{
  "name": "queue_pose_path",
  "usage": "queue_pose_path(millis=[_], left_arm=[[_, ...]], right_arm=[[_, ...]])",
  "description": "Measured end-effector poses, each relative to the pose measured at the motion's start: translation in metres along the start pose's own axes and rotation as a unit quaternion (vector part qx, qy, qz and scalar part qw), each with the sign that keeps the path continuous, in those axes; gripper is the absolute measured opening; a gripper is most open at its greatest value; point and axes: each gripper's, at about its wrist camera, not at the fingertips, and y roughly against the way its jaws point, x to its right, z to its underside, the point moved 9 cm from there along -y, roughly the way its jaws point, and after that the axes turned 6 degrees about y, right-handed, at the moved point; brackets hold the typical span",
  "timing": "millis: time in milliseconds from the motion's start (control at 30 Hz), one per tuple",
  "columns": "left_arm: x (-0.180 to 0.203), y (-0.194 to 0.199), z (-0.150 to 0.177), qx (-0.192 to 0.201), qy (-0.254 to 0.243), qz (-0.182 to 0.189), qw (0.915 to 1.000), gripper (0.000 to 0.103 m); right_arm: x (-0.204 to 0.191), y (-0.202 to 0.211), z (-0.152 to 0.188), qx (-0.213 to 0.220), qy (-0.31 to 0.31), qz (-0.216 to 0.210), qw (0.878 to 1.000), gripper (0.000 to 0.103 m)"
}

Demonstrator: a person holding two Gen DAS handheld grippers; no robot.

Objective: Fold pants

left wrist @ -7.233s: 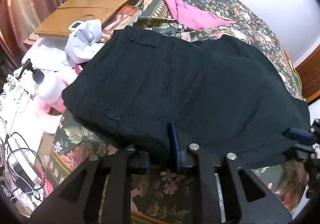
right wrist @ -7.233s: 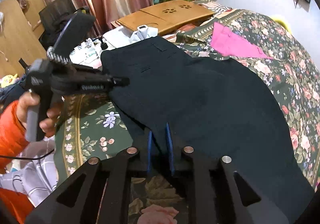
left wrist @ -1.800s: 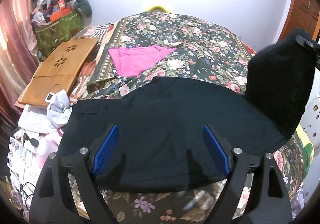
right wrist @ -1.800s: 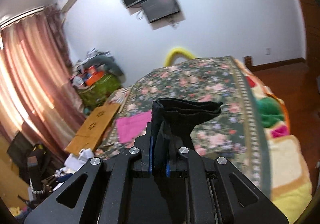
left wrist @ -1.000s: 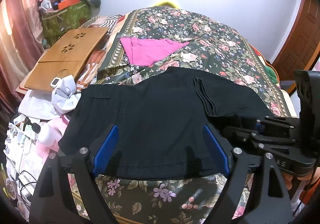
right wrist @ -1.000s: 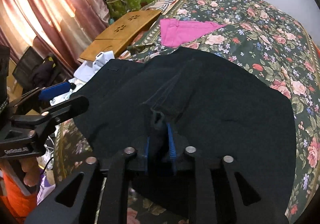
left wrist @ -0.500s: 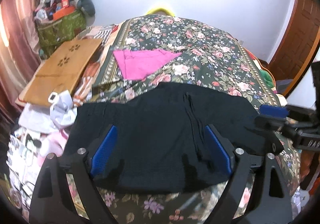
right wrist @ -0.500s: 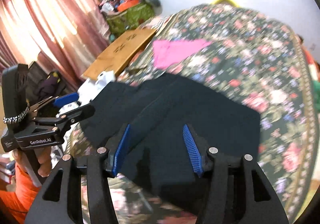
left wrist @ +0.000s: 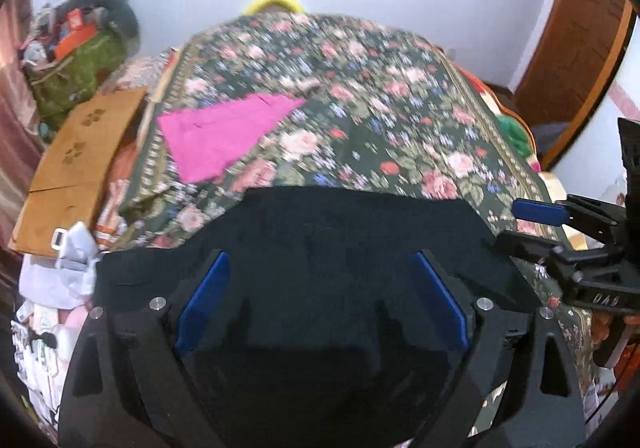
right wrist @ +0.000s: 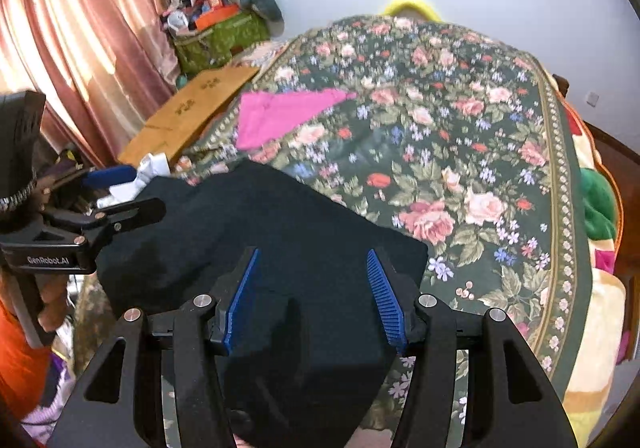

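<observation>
The black pants [left wrist: 340, 232] lie folded in a dark block on the near part of the flowered bedspread [left wrist: 400, 108]. My left gripper [left wrist: 320, 260] hovers over them with its jaws opening wide, and no cloth is pinched between the blue pads. The right gripper [right wrist: 312, 252] stands open above the right part of the pants [right wrist: 280, 216], also holding nothing. Each gripper shows in the other's view: the right gripper [left wrist: 520, 228] at the pants' right edge, the left gripper [right wrist: 136, 192] at their left edge.
A pink cloth [left wrist: 224, 132] lies flat on the bedspread beyond the pants. Left of the bed are a wooden board [left wrist: 76, 152], a white garment [left wrist: 76, 252] and a stuffed green bag [left wrist: 68, 76]. A wooden door [left wrist: 572, 48] stands at the right.
The right gripper let go of the pants' folded end and opened. Both grippers drew back from the pants, which now lie flat. The left jaws spread a little wider.
</observation>
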Motion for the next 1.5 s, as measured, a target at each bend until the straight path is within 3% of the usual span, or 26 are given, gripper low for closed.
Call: queue_pose_path(millis=[233, 333, 400, 733, 1100, 1500], left_arm=[[0.002, -0.054, 0.023, -0.076, -0.024, -0.023, 0.9966, 0.093], [-0.002, -0.07, 0.038, -0.1, -0.034, -0.033, 0.9939, 0.094], [-0.005, -0.069, 0.042, -0.092, -0.035, -0.033, 0.9946, 0.098], [-0.017, -0.045, 0.052, -0.057, -0.048, -0.07, 0.9948, 0.098], [-0.019, -0.016, 0.069, -0.034, -0.039, -0.068, 0.9964, 0.098], [-0.033, 0.019, 0.073, -0.007, -0.009, -0.072, 0.9973, 0.098]], right_arm=[[0.005, -0.042, 0.035, -0.074, 0.009, -0.017, 0.997, 0.051], [0.006, -0.038, 0.042, -0.064, 0.011, -0.024, 0.998, 0.054], [0.004, -0.034, 0.047, -0.066, 0.021, -0.028, 0.997, 0.054], [0.01, -0.013, 0.063, -0.052, -0.006, -0.022, 0.998, 0.054], [0.02, 0.014, 0.086, -0.04, -0.031, 0.009, 0.999, 0.054], [0.008, 0.035, 0.067, -0.011, 0.002, 0.051, 0.999, 0.054]])
